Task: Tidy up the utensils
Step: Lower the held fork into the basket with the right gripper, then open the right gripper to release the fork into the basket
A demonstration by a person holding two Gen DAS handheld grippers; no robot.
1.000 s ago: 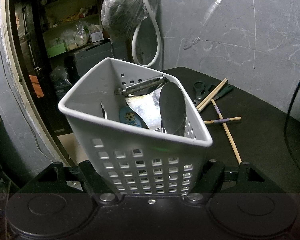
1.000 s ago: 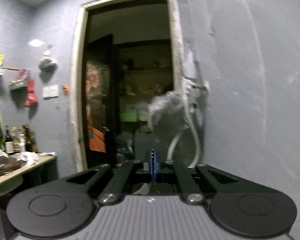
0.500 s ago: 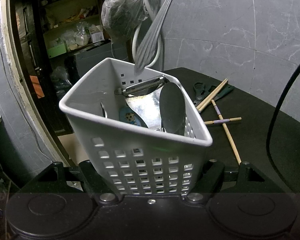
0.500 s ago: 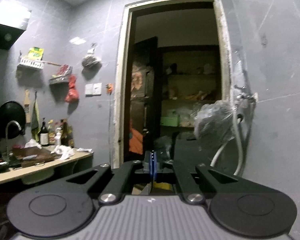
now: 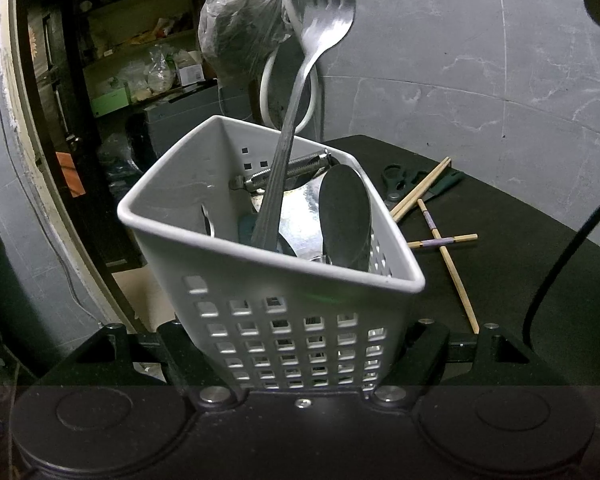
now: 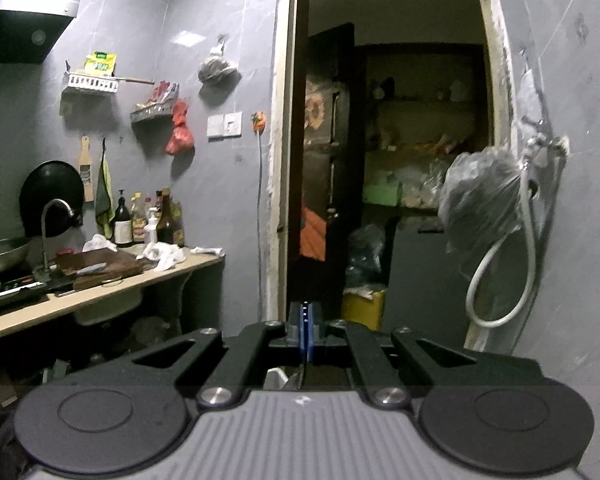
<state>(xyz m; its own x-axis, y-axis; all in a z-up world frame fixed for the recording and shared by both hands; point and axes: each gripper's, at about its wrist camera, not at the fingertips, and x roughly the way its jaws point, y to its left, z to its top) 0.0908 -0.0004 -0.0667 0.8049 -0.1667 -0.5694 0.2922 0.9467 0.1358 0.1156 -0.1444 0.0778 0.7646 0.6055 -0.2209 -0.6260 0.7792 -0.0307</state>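
Fork (image 5: 296, 120): handle dipping into basket (image 5: 284, 304), which left gripper (image 5: 304, 360) clamps.
Right gripper (image 6: 305, 336): pinching fork.
Next: lower, release.

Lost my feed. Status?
Left gripper clamps white basket. Right gripper shut on fork, handle already inside basket. Chopsticks, scissors still out.

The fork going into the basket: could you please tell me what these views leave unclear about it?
- Left wrist view: fork tines cut off by the top edge; handle tip hidden behind the basket wall.
- Right wrist view: right claw shut, but only a sliver of metal shows below it, so the grip point is unclear.
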